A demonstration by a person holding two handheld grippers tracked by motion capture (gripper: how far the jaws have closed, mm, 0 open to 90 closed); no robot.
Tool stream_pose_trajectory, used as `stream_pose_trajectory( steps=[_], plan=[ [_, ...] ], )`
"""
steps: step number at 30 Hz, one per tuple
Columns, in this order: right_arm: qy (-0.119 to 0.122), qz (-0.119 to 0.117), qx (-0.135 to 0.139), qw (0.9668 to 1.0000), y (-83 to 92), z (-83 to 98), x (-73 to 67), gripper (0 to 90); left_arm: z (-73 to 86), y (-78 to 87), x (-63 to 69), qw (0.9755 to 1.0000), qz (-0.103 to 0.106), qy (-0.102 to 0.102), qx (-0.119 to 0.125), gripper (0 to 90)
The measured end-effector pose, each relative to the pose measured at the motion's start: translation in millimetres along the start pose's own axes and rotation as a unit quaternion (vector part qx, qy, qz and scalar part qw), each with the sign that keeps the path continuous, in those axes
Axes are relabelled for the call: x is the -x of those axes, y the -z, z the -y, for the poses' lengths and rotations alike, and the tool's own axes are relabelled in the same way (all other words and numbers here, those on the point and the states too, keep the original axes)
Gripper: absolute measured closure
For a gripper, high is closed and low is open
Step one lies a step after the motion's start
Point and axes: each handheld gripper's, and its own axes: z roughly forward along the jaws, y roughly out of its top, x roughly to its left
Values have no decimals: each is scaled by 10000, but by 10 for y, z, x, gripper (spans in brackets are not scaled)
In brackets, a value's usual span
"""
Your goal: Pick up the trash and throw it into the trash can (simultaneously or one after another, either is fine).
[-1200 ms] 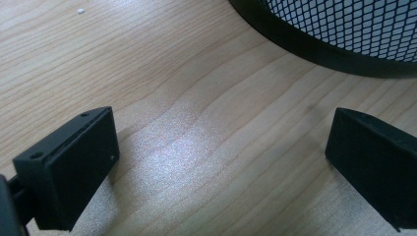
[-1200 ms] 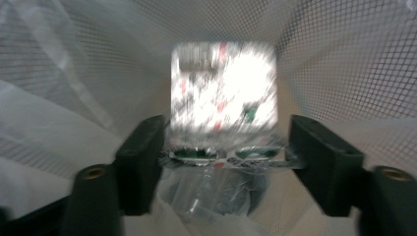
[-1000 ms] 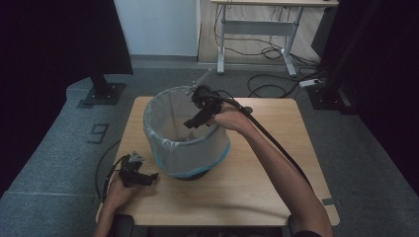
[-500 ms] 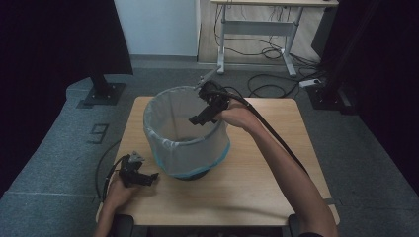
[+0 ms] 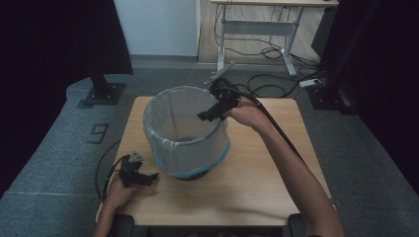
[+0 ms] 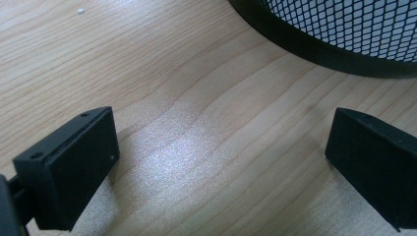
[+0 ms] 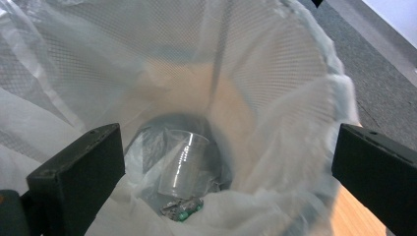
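One desk [image 5: 257, 192] takes up the middle of the high view, and the bin [image 5: 185, 136] with its white liner sits center-left on it. Right gripper [image 5: 213, 112] hangs over the bin's right rim, fingers spread wide with nothing between them, having just been opening. Looking down through its own view, a clear cup [image 7: 182, 164] lies at the bin bottom, lower center, just above some small crumpled scrap [image 7: 183, 209]. Left gripper [image 5: 148, 178] rests lower left on the desk, near the bin's base, fingers released too.
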Motion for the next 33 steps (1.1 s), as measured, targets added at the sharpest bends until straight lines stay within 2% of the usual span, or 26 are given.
stream_pose_trajectory(
  steps=[13, 16, 33],
  plan=[
    [-213, 221, 74, 9995, 187, 206, 142, 0, 0, 0, 1, 10000, -4, 1, 0, 0],
    [-307, 230, 167, 9991, 227, 252, 172, 0, 0, 0, 1, 10000, -1, 2, 2, 0],
    [-684, 522, 183, 9961, 423, 620, 366, 0, 0, 0, 1, 10000, -5, 1, 1, 0]
  ],
)
